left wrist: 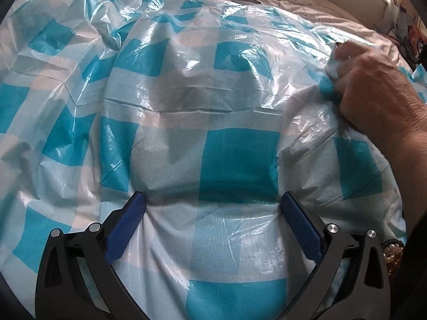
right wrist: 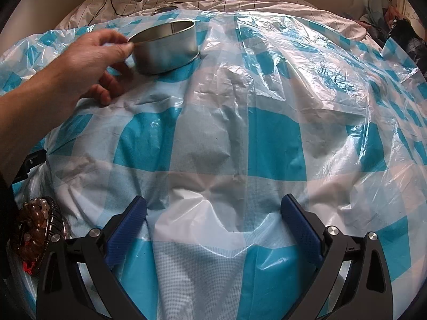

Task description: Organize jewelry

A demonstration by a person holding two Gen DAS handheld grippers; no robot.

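Both tools, left tool (left wrist: 212,208) and right tool (right wrist: 213,210), rest spread wide and empty on the checked plastic sheet (right wrist: 275,144) over the bed. Beaded jewelry (right wrist: 34,221) lies heaped at the near left edge; its long axis cannot be told. A bare hand (right wrist: 88,61) grips the round tin (right wrist: 165,50), mouth up. Seat the tin flat before loading.

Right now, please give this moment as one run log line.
left gripper: open, empty | right gripper: open, empty | bare hand: holding metal tin on checked plastic sheet | beaded jewelry: untouched
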